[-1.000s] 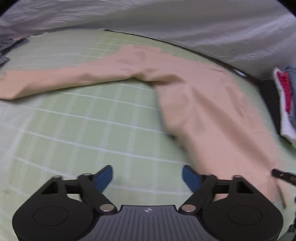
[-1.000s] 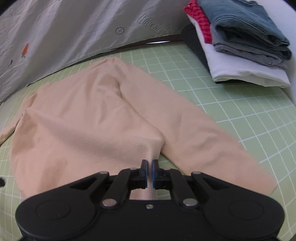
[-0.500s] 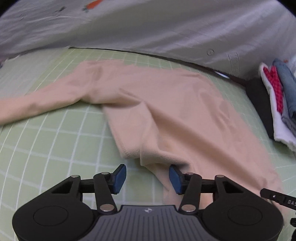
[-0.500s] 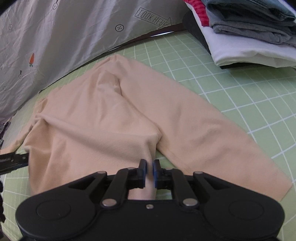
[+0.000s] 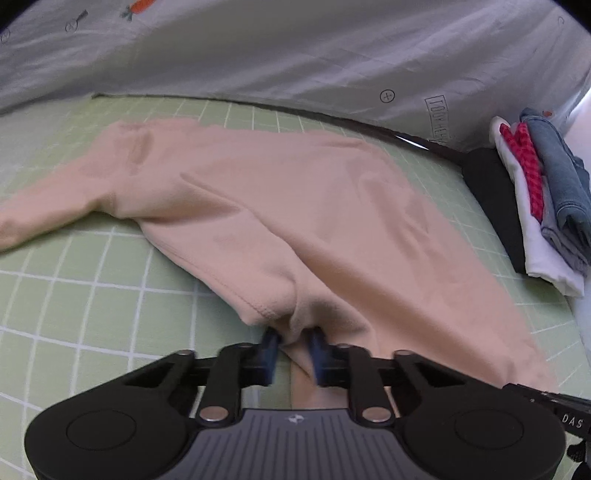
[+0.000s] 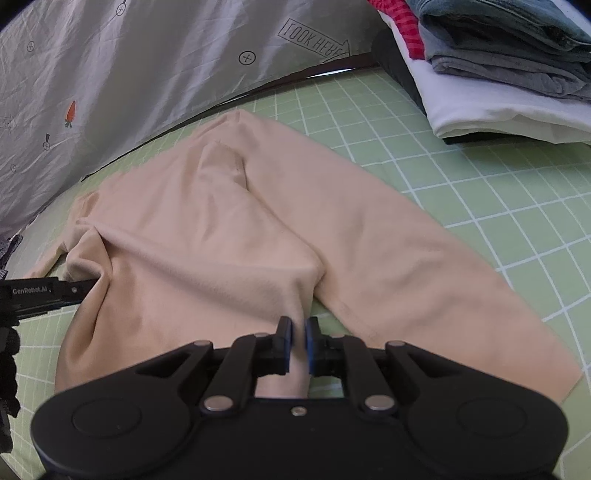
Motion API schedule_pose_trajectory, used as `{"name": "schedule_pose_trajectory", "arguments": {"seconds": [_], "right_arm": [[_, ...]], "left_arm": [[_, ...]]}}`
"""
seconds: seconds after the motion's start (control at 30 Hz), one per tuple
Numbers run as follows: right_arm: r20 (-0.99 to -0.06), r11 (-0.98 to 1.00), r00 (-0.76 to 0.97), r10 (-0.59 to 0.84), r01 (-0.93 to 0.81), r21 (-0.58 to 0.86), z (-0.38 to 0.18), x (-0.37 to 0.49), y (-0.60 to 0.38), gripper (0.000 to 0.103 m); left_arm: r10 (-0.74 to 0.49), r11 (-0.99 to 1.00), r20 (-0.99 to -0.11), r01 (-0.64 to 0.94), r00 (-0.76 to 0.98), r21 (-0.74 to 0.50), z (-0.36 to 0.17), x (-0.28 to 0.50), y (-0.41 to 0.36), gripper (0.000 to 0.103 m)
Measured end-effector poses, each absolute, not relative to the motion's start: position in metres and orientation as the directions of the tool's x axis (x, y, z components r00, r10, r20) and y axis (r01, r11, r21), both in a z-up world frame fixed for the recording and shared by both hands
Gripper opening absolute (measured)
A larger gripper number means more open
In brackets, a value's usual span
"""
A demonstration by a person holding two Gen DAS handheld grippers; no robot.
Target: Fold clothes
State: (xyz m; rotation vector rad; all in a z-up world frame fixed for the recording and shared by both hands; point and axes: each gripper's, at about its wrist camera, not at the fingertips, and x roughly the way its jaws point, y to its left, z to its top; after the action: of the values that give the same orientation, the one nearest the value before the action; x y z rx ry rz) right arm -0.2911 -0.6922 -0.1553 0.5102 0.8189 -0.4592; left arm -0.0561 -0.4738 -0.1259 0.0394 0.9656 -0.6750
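One beige garment lies spread on the green grid mat, both grippers clamped on its near hem: left gripper, right gripper. Bare mat surrounds it. One folded stack sits beyond its right edge. Backdrop reads "LOOK HERE".

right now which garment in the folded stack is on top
The blue denim jeans; the grey garment, red patterned one and white one all lie beneath them.
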Motion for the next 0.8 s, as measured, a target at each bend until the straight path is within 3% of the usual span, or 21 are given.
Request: {"name": "schedule_pose_trajectory", "arguments": {"seconds": [0.23,0.27,0.3,0.43,0.53,0.6,0.8], "right_arm": [[-0.793,0.759,0.572,-0.21,0.607,0.237,-0.152,-0.291,-0.688,0.008],[-0.792,0.76,0.571,-0.217,0.608,0.23,-0.149,-0.293,-0.685,0.007],[-0.787,0.764,0.576,-0.22,0.604,0.228,-0.145,-0.295,-0.682,0.007],[-0.755,0.792,0.624,-0.202,0.557,0.248,-0.121,-0.307,-0.664,0.004],[-0.726,0.807,0.661,-0.187,0.525,0.271,-0.106,-0.317,-0.653,0.004],[-0.744,0.801,0.639,-0.195,0.542,0.255,-0.111,-0.318,-0.653,0.004],[-0.776,0.788,0.593,-0.215,0.575,0.221,-0.12,-0.322,-0.655,0.004]], "left_arm": [[-0.482,0.837,-0.747,0.494,0.458,-0.237,-0.082,-0.073,-0.42,0.007],[-0.466,0.851,-0.742,0.473,0.481,-0.228,-0.071,-0.078,-0.406,0.007],[-0.45,0.865,-0.738,0.452,0.503,-0.219,-0.061,-0.08,-0.392,0.0],[-0.334,0.933,-0.708,0.324,0.623,-0.155,-0.022,-0.094,-0.338,0.0],[-0.297,0.95,-0.692,0.279,0.658,-0.143,-0.017,-0.098,-0.311,0.0],[-0.293,0.949,-0.736,0.281,0.61,-0.144,-0.034,-0.094,-0.306,0.001],[-0.386,0.907,-0.826,0.334,0.412,-0.257,-0.088,-0.097,-0.334,0.029]]}}
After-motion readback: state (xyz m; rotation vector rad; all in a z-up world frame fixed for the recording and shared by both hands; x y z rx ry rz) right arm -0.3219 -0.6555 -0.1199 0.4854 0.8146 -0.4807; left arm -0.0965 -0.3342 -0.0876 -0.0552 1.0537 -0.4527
